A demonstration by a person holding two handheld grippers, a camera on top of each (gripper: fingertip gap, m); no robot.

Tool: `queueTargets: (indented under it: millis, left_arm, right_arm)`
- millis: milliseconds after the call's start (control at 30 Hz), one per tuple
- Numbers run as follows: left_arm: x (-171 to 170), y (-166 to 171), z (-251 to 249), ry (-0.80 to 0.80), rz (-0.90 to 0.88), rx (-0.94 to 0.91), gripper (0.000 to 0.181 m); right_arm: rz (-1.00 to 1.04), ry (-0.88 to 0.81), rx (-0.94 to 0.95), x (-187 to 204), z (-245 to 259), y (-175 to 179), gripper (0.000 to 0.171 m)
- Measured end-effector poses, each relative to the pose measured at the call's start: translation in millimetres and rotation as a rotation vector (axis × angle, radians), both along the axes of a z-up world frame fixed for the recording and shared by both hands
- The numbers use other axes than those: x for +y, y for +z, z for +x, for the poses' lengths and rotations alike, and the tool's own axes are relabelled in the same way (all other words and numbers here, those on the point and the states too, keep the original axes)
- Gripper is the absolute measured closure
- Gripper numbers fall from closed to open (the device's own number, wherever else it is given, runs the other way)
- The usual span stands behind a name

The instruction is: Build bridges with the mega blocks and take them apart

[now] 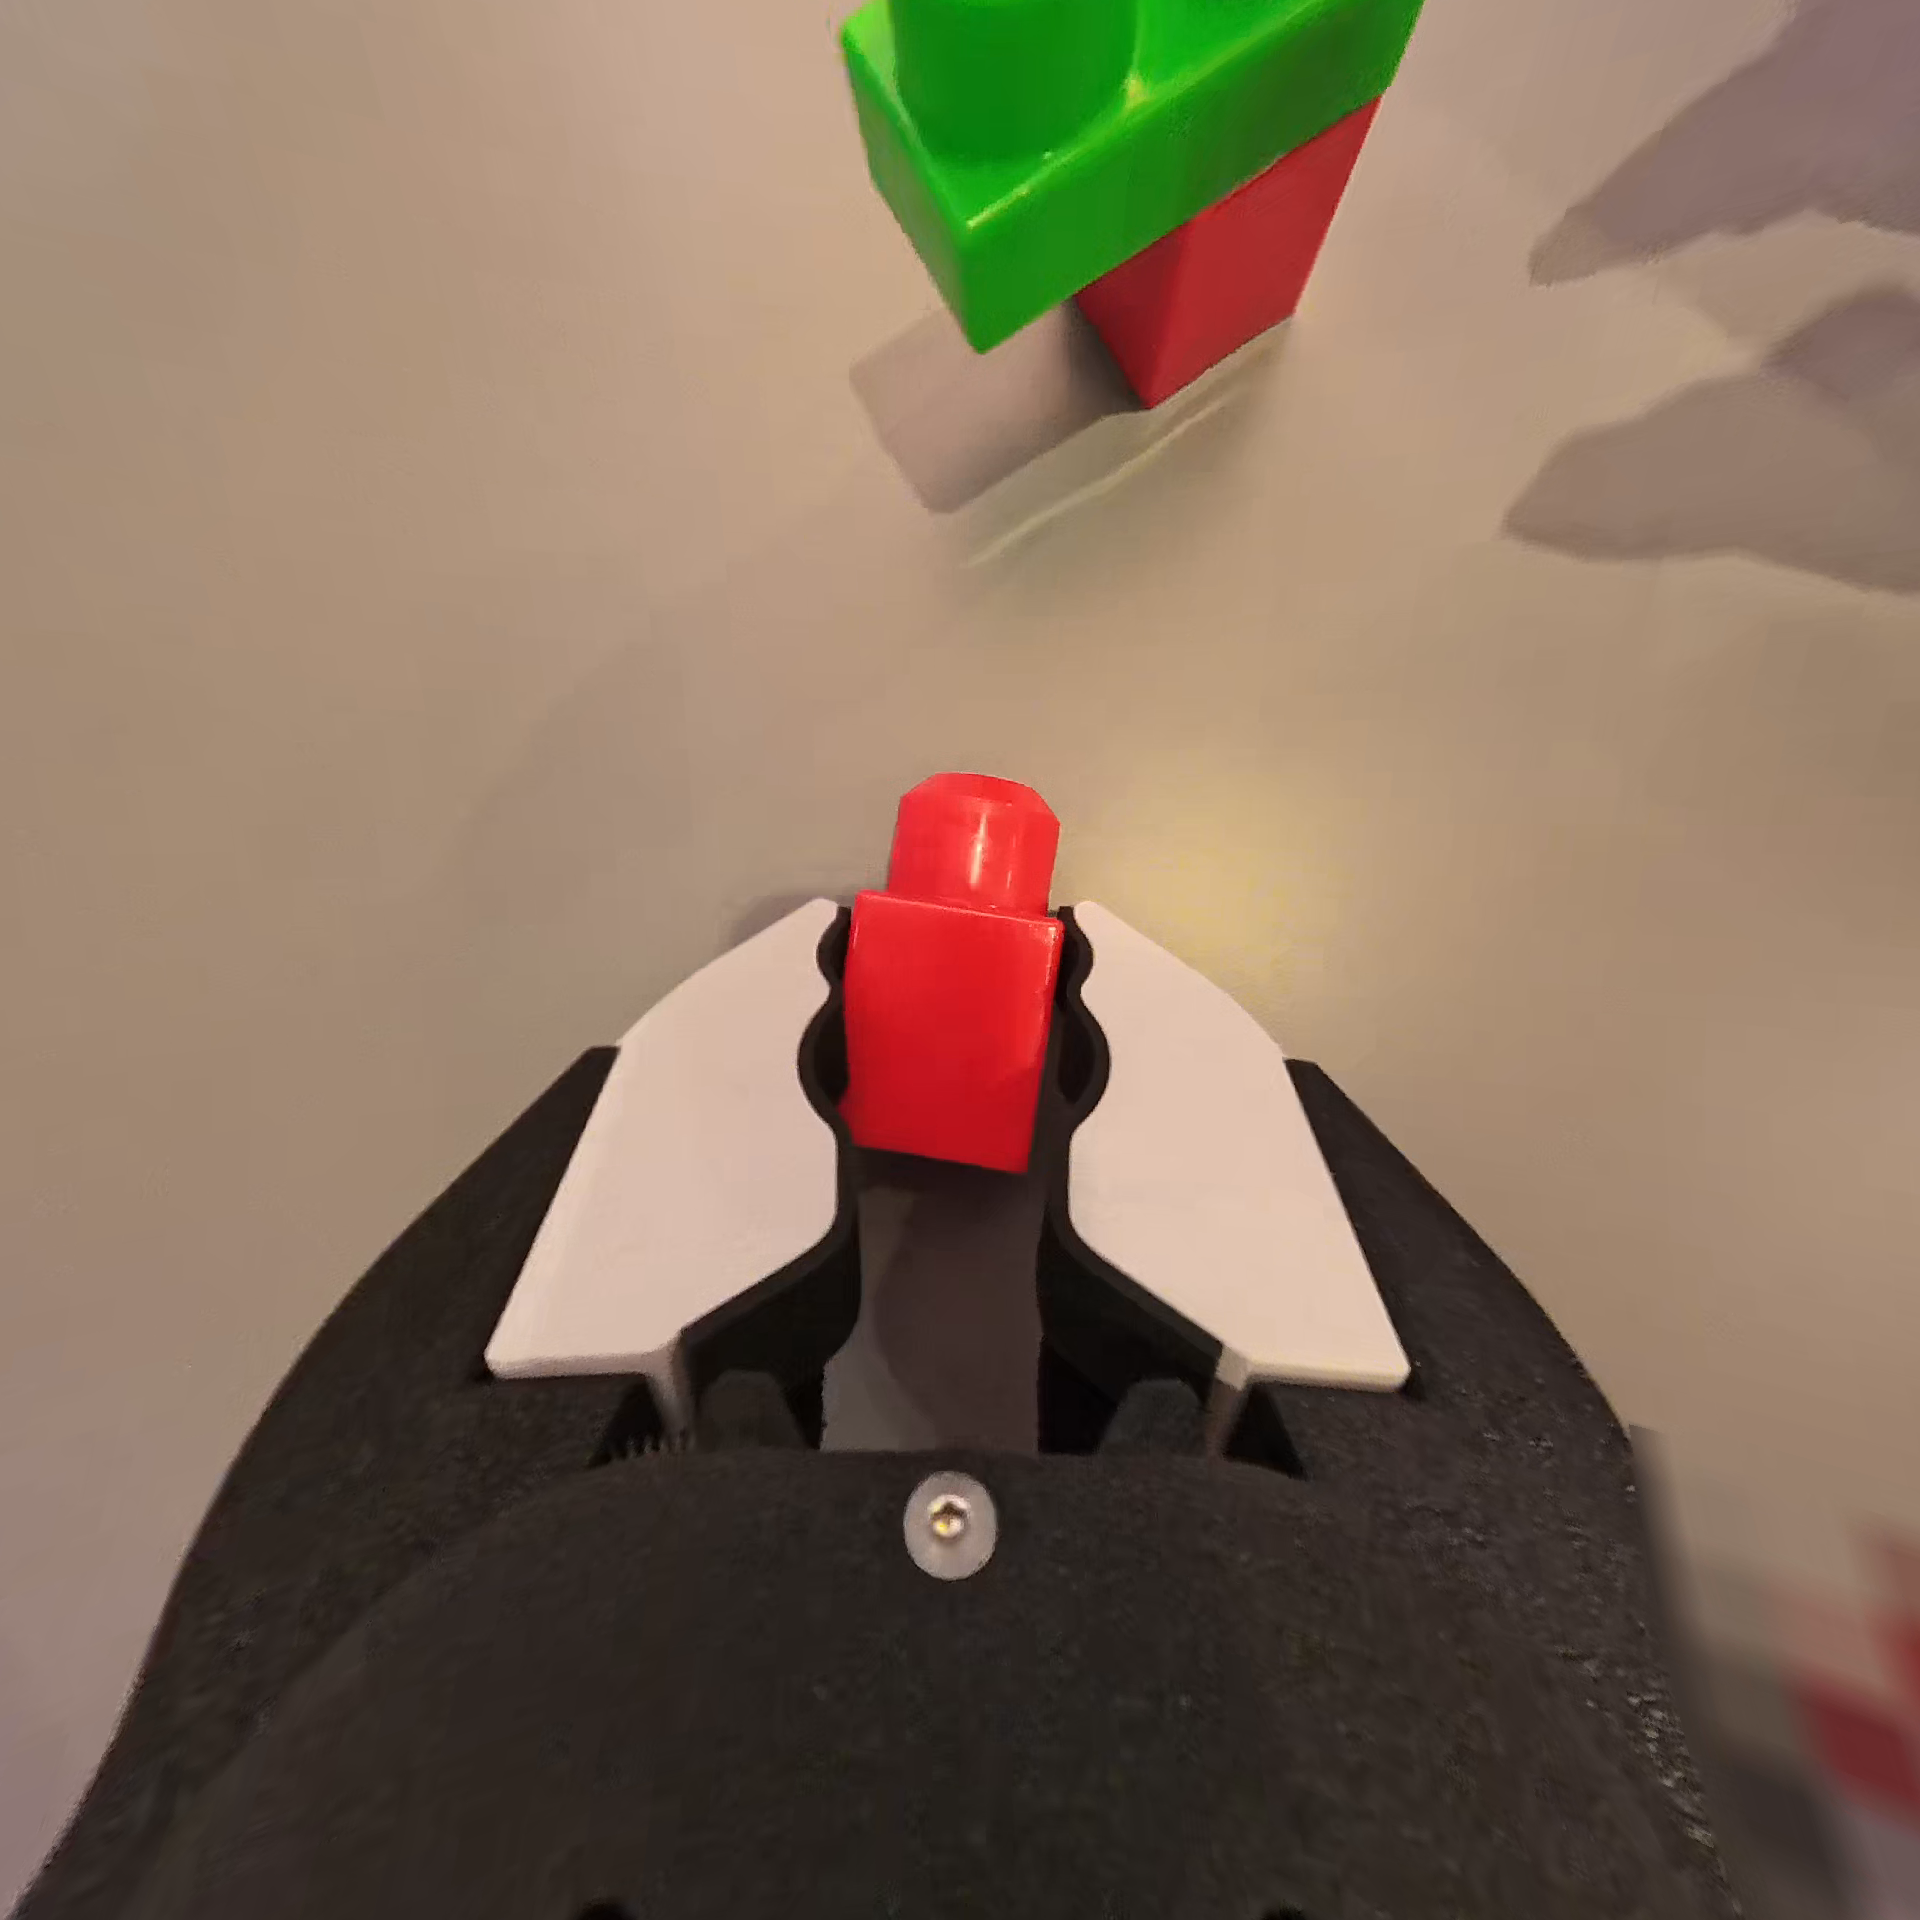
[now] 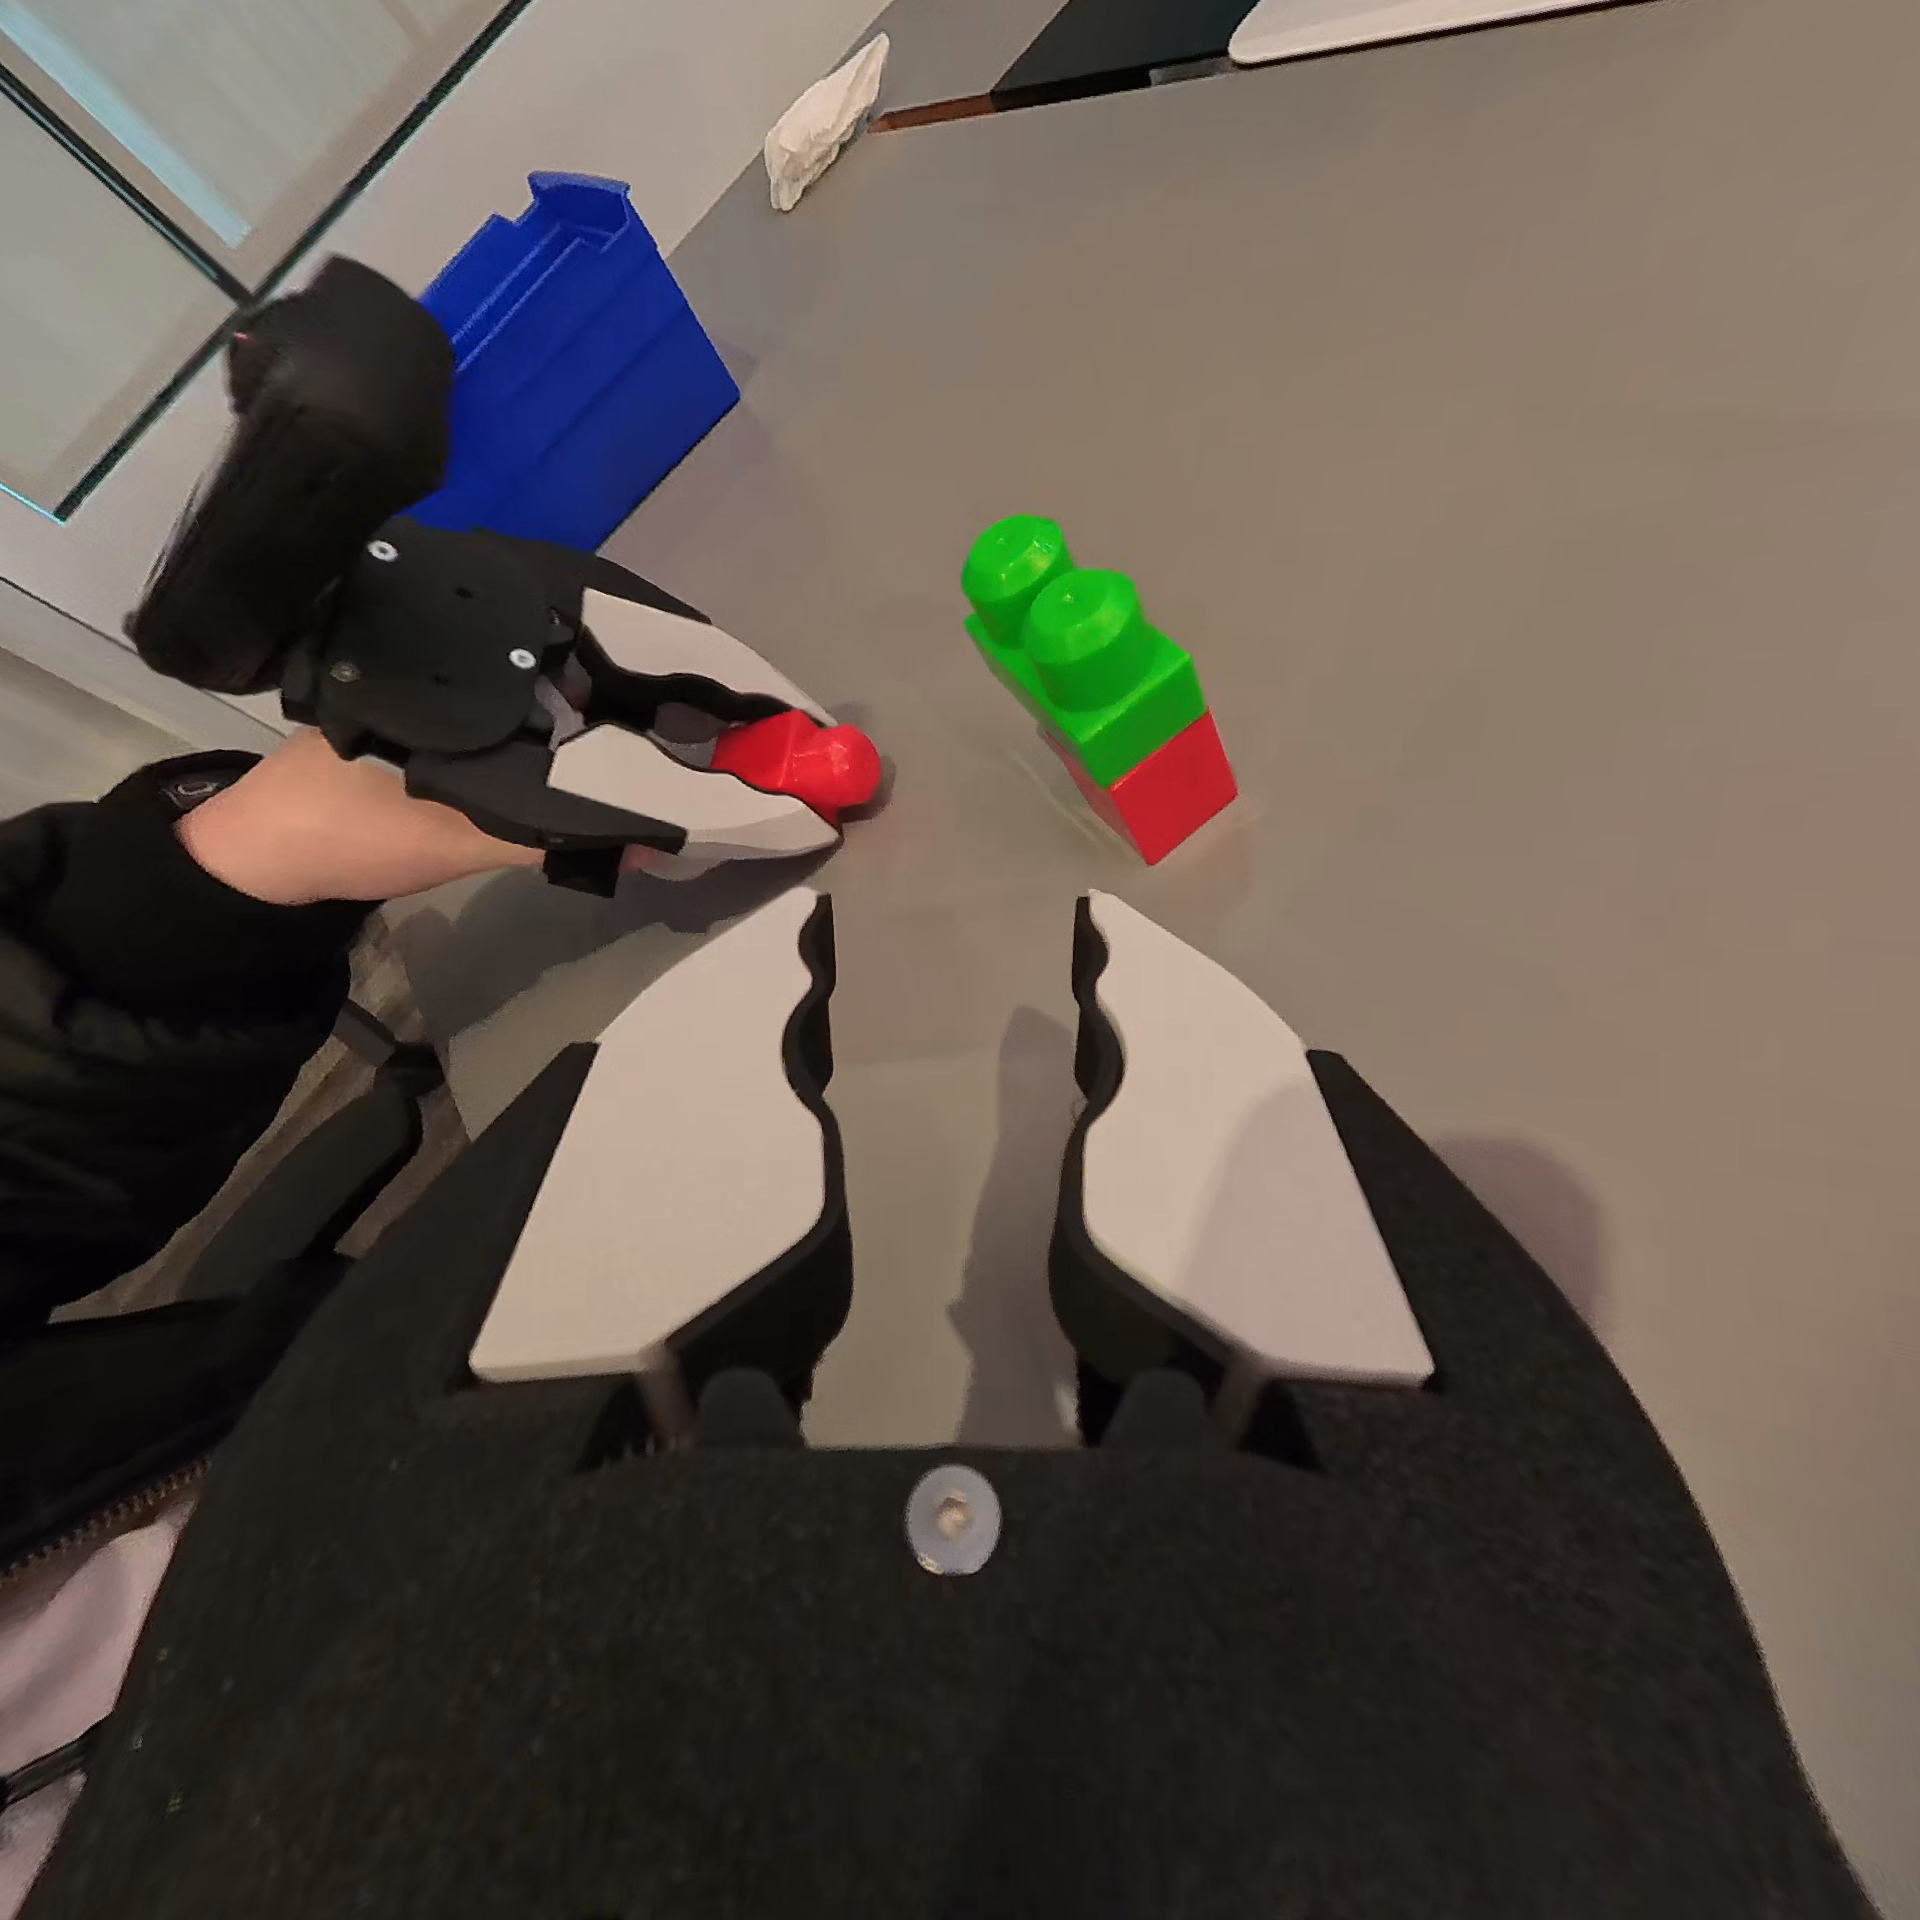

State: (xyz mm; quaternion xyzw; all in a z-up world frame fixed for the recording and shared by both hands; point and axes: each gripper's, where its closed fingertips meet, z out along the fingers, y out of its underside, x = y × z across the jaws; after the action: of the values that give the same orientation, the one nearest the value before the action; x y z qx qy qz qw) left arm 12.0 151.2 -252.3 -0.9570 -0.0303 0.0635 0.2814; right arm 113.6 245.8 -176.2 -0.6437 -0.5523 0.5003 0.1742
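My left gripper (image 1: 956,920) is shut on a small red one-stud block (image 1: 945,1039), stud pointing forward, close above the grey table. The right wrist view shows the same gripper (image 2: 836,774) and red block (image 2: 805,769) from the side, low at the table. A green two-stud block (image 1: 1091,166) sits on a red block (image 1: 1216,260) ahead of it; one green end overhangs with nothing under it. This stack also shows in the right wrist view, green block (image 2: 1081,665) on red block (image 2: 1169,790). My right gripper (image 2: 951,914) is open and empty, above the table in front of the stack.
A blue bin (image 2: 571,364) lies on the table (image 2: 1455,416) behind the left gripper. A crumpled white cloth (image 2: 826,120) lies near the far edge. A person's arm in a black sleeve (image 2: 156,914) holds the left gripper at the left.
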Motion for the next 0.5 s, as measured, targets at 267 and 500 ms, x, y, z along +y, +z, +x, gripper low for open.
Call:
queueTargets:
  millis: [267,500]
  left_arm:
    - [2,73,5,-0.182,0.480,-0.098,0.144]
    - [6,112,15,-0.299,0.635,0.111,0.144]
  right_arm:
    - [0.130,0.141,0.144,-31,-35,34,0.135]
    - [-0.113,0.186,0.119,-85,-70,60,0.123]
